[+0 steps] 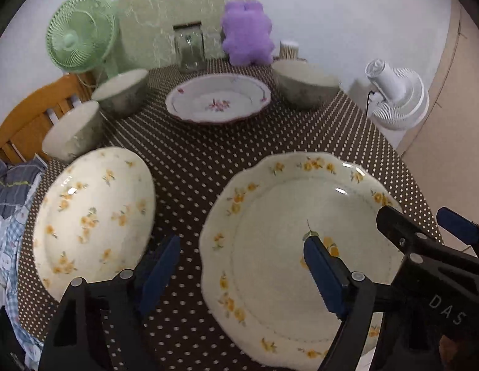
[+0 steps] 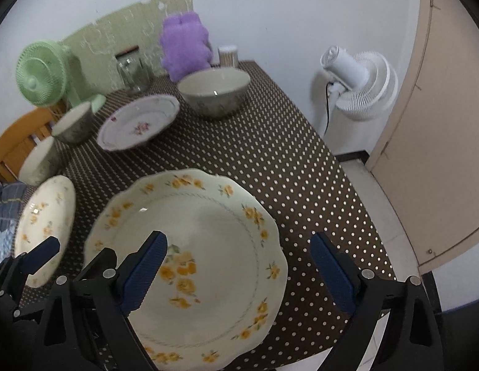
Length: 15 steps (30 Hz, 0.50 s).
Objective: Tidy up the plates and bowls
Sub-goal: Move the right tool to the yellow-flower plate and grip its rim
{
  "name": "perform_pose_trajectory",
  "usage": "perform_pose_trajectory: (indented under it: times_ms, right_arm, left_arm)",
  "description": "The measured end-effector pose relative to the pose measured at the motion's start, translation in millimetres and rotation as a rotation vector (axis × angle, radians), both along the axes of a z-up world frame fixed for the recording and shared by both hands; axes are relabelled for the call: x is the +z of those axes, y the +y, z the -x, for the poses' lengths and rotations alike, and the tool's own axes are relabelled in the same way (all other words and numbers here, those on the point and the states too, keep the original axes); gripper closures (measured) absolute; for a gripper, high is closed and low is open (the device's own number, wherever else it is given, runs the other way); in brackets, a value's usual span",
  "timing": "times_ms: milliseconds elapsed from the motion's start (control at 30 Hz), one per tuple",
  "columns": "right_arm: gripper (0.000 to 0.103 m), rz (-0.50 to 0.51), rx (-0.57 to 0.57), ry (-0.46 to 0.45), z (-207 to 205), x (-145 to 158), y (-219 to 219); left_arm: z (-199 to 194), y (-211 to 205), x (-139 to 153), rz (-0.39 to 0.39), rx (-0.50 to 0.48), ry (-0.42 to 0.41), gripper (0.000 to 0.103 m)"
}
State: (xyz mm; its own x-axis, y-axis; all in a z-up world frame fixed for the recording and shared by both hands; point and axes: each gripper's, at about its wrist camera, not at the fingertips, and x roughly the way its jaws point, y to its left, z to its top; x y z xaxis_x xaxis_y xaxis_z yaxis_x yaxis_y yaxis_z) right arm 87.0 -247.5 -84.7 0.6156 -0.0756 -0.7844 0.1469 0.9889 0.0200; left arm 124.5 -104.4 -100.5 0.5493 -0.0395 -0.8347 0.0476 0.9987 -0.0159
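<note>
On the near edge of the counter [image 2: 286,160], a large scalloped plate [image 2: 190,266] with yellow flowers is laid flat, face up. Its printed flower spray is set off-centre, toward the near side. Above it the right tool [image 2: 239,266] is held with its blue pads wide apart and nothing between them. The left tool [image 1: 242,266] is likewise spread open and holds nothing, one pad over the plate's left part. The letters "DAS" are printed in white on the right tool's black body as seen from the left wrist.

Just left of it a second yellow-flowered plate [image 1: 94,216] is seen, and farther back a pink-flowered plate [image 1: 218,100]. Two grey bowls [image 1: 122,94] are placed at the left and one grey bowl [image 2: 214,92] at the right rear.

A brown cloth with white dots covers the counter. Against the white wall a green fan [image 1: 78,43], a glass jar [image 1: 190,51] and a purple plush toy [image 1: 247,32] are ranged; a white fan [image 2: 357,80] stands on the floor beside a beige door [image 2: 437,123].
</note>
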Motion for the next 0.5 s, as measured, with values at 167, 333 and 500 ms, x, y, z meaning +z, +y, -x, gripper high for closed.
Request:
perform_pose_trajectory:
  times_ms: [167, 333, 500]
  right_arm:
    - [0.012, -0.01, -0.01, 0.053, -12, -17, -8]
    - [0.017, -0.023, -0.027, 0.115, -23, -36, -15]
    - [0.023, -0.056, -0.038, 0.16, -32, -50, -22]
  left_arm:
    - [-11, -2, -16, -0.005, 0.014, 0.059, 0.022]
    - [-17, -5, -27, -0.028, 0.023, 0.099, 0.027]
    - [-23, -6, -34, -0.04, 0.028, 0.122, 0.029]
